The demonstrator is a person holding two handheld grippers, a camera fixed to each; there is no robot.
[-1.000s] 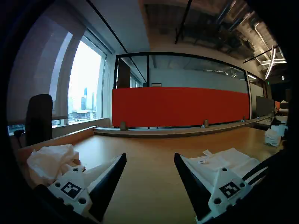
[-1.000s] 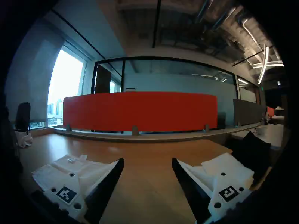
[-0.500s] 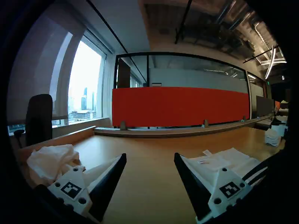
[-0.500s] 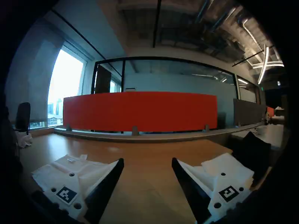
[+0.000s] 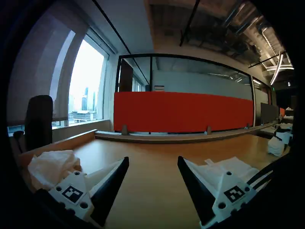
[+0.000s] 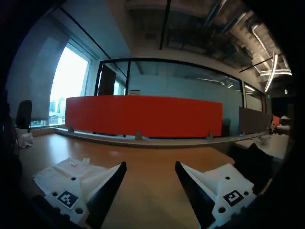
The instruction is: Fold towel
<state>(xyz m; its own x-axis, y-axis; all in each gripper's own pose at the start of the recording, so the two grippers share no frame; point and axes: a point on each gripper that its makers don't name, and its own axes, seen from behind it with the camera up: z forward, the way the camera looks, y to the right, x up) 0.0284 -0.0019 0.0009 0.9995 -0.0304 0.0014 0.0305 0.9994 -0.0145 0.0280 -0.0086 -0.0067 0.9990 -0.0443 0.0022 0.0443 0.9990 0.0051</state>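
- Left hand-held gripper [image 5: 151, 162] and right hand-held gripper [image 6: 150, 165]: fingers apart, holding nothing.
- Towel [image 5: 238, 166] lies flat on the table [image 5: 152, 150], by its near edge, ungrasped.
- Folding appears not yet started; every fold is left to do.

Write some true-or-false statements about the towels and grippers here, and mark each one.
1. The left gripper and the right gripper are both open and empty. True.
2. The partition behind the table is blue. False: it is red.
3. A crumpled towel lies on the table, left of the left gripper. True.
4. The flat towel hangs over the chair. False: it lies on the table.
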